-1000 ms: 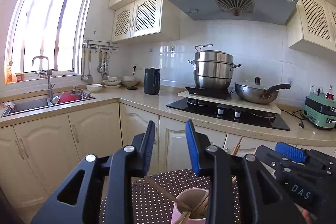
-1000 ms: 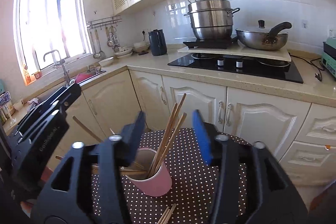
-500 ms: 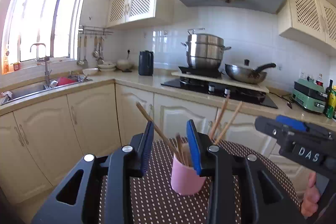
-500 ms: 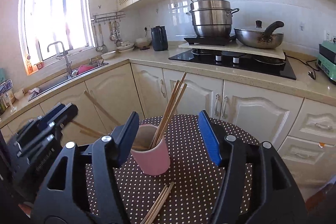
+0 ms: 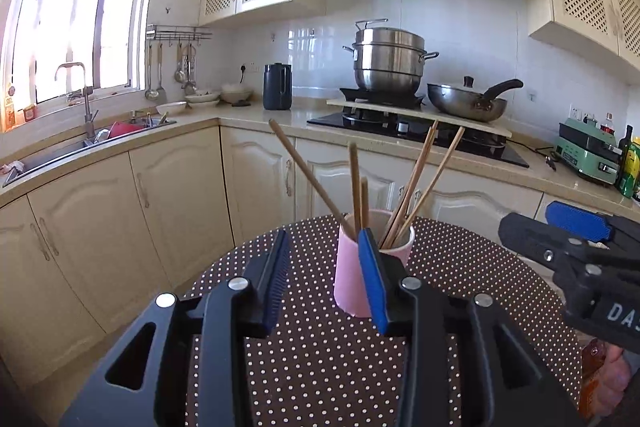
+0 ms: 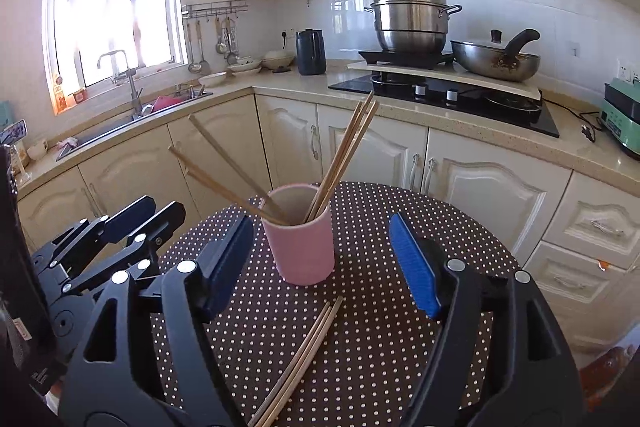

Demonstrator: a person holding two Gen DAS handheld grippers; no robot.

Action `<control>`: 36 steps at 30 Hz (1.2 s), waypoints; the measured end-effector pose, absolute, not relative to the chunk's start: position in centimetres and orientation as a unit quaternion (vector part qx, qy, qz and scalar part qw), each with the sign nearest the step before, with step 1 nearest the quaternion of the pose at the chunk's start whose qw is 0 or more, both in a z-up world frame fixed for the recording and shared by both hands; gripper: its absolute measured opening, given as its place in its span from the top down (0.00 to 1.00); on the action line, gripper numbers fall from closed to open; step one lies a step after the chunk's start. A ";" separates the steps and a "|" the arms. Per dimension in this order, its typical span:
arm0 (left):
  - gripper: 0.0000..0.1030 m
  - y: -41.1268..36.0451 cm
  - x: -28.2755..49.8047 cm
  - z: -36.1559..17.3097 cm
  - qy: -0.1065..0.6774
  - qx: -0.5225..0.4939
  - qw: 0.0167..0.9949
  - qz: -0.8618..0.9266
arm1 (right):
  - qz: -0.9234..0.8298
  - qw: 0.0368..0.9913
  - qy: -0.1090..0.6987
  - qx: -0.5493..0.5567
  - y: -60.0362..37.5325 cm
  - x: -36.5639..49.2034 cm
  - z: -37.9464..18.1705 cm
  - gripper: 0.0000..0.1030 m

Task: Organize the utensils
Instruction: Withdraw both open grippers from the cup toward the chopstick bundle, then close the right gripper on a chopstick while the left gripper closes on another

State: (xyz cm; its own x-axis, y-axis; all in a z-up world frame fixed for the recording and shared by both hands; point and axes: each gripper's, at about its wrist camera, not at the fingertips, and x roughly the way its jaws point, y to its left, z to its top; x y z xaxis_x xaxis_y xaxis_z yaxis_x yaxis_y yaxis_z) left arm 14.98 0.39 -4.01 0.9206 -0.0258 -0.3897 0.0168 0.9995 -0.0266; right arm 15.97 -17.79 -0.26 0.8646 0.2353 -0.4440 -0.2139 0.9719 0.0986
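Observation:
A pink cup (image 5: pixel 352 267) (image 6: pixel 302 247) stands upright on a round table under a brown polka-dot cloth (image 5: pixel 320 367) (image 6: pixel 400 347), with several wooden chopsticks (image 5: pixel 416 179) (image 6: pixel 344 155) leaning out of it. Loose chopsticks (image 6: pixel 304 351) lie flat on the cloth in front of the cup. My left gripper (image 5: pixel 324 279) (image 6: pixel 132 223) hovers just short of the cup, its jaws opening and empty. My right gripper (image 6: pixel 320 267) (image 5: pixel 576 227) frames the cup from the near side. Its jaws are opening wide and the pads stay clear of the cup.
Cream base cabinets (image 6: pixel 384 155) and a counter wrap behind the table. On the counter are a sink (image 5: pixel 60 155) at left, a black kettle (image 5: pixel 277 87), and a steel pot (image 5: pixel 388 59) and pan (image 5: pixel 468 103) on the hob. A hand (image 5: pixel 608 383) shows at lower right.
Both views have sunk toward the table, so the cup now sits higher and farther ahead. The right jaws have spread wider. The loose chopsticks on the cloth have come fully into view.

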 end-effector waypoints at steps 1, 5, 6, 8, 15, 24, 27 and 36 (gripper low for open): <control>0.65 0.4 14.9 -4.2 0.201 -0.011 0.979 -0.012 | 0.118 0.965 0.235 0.024 -17.9 15.9 -0.5 0.31; 0.62 0.4 14.5 -5.4 0.217 -0.006 0.976 -0.014 | 0.115 0.961 0.252 0.023 -17.8 15.6 -1.9 0.29; 0.61 0.4 14.3 -5.7 0.221 -0.005 0.975 -0.015 | 0.113 0.959 0.260 0.024 -17.9 15.6 -2.5 0.29; 0.60 0.4 14.1 -6.4 0.230 -0.003 0.973 -0.019 | 0.110 0.955 0.273 0.028 -18.0 15.6 -3.4 0.28; 0.55 0.3 13.9 -8.7 0.266 0.002 0.964 -0.028 | 0.083 0.941 0.325 0.035 -18.4 16.2 -7.2 0.24; 0.54 0.8 13.5 -11.4 0.308 -0.007 0.950 -0.043 | 0.062 0.920 0.385 0.039 -18.4 16.8 -11.8 0.24; 0.53 0.8 13.5 -12.1 0.322 -0.009 0.945 -0.048 | 0.057 0.915 0.397 0.032 -18.2 16.7 -12.9 0.24; 0.53 0.6 14.2 -13.8 0.360 -0.009 0.930 -0.072 | 0.049 0.900 0.433 0.030 -17.2 17.4 -15.5 0.24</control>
State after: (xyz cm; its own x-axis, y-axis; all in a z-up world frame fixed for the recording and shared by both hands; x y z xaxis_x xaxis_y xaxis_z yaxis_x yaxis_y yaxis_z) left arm 14.20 0.57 -13.77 0.7307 -0.1414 -0.6679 0.1278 0.9893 -0.0696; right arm 17.42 -17.19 -15.50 0.6209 0.1151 -0.7754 -0.0624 0.9933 0.0974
